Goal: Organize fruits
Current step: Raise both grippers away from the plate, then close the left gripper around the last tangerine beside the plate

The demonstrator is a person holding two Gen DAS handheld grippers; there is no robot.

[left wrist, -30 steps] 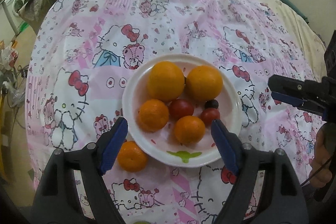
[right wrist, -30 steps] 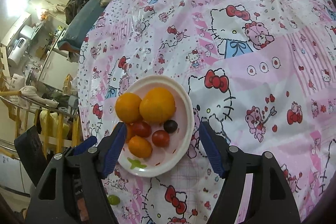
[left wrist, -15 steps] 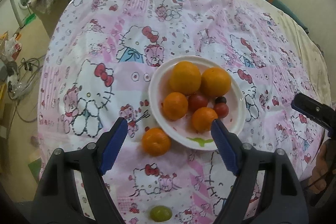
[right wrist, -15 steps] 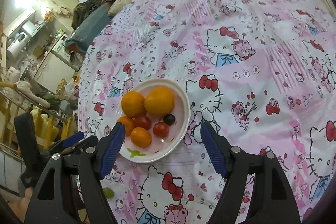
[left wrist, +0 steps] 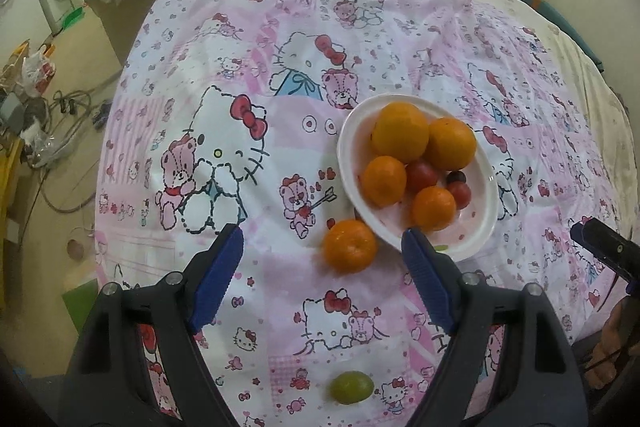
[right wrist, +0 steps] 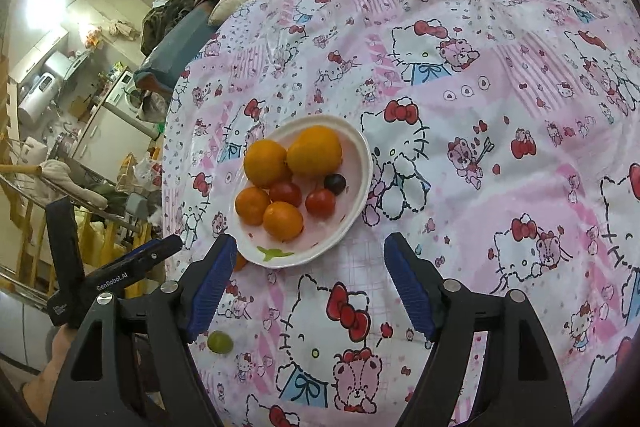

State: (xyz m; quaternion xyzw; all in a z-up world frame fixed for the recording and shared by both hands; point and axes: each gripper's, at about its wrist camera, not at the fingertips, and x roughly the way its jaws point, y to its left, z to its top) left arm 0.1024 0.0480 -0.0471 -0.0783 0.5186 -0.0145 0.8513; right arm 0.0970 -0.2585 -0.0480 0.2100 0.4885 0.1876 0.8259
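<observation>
My left gripper (left wrist: 320, 283): wide, empty, backed off; plate (left wrist: 348, 163) now at 1 o'clock. Right gripper (right wrist: 306, 283): just widened, empty.

Behind the plate (right wrist: 362, 163): nothing hidden. At its near left in the right wrist view, only an orange sliver of a mandarin (right wrist: 240, 262), the rest behind a fingertip (right wrist: 214, 277). In the left wrist view, near rim of the plate (left wrist: 346, 163) partly covered by a fingertip (left wrist: 426, 281). Right of the plate, right gripper (left wrist: 604, 251) cut off by the edge.
</observation>
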